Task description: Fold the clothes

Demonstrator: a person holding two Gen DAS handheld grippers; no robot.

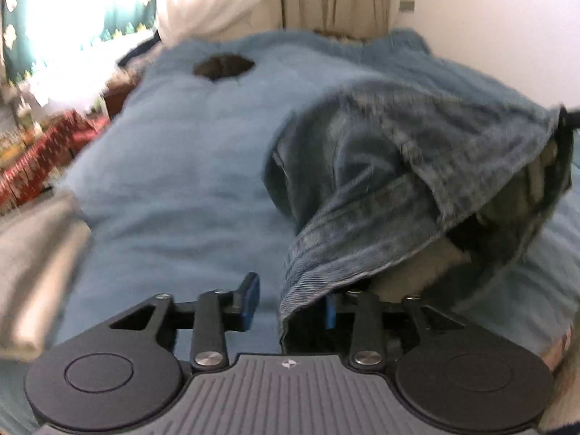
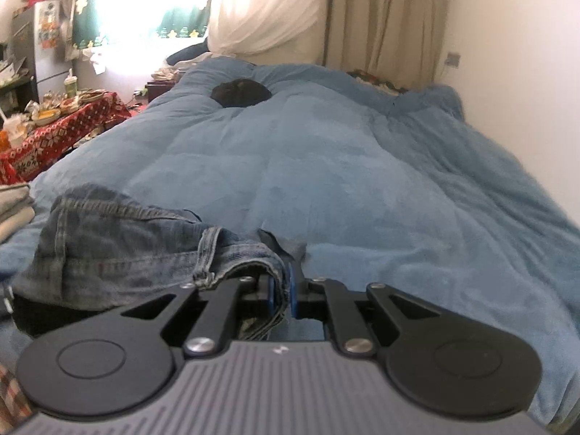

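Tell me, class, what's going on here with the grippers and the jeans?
A person with a gripper in each hand is folding jeans on a bed with a blue blanket. The right gripper is shut on a denim edge. The left gripper is open, one finger bare and the other hidden under lifted denim draped over it. A dark lump sits far up the blanket, and folded pale cloth lies at the left edge.

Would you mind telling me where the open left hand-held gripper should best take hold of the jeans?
Probably the thick hemmed edge of the jeans hanging just right of the open left hand-held gripper. Come from the left, so the fingers close across the fold. The right hand-held gripper already clamps a denim edge, lifting the cloth off the blue duvet.
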